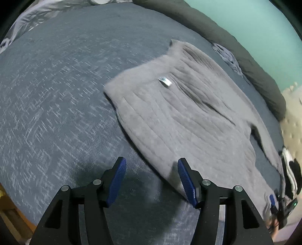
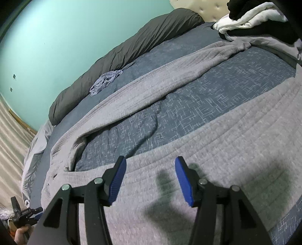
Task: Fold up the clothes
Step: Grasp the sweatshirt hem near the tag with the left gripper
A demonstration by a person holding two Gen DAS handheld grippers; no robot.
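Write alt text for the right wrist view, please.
A grey ribbed knit garment lies spread on a blue patterned bedspread, with the right claw, black with blue pads, open just above it. A dark grey bolster lines the turquoise wall.

The right gripper (image 2: 150,165) hangs over the grey quilted garment (image 2: 188,150), blue pads apart, nothing between them. Beyond its tips the blue bedspread (image 2: 169,113) shows between two spread grey parts. Far ahead on its right lies a black-and-white clothes pile (image 2: 251,17).
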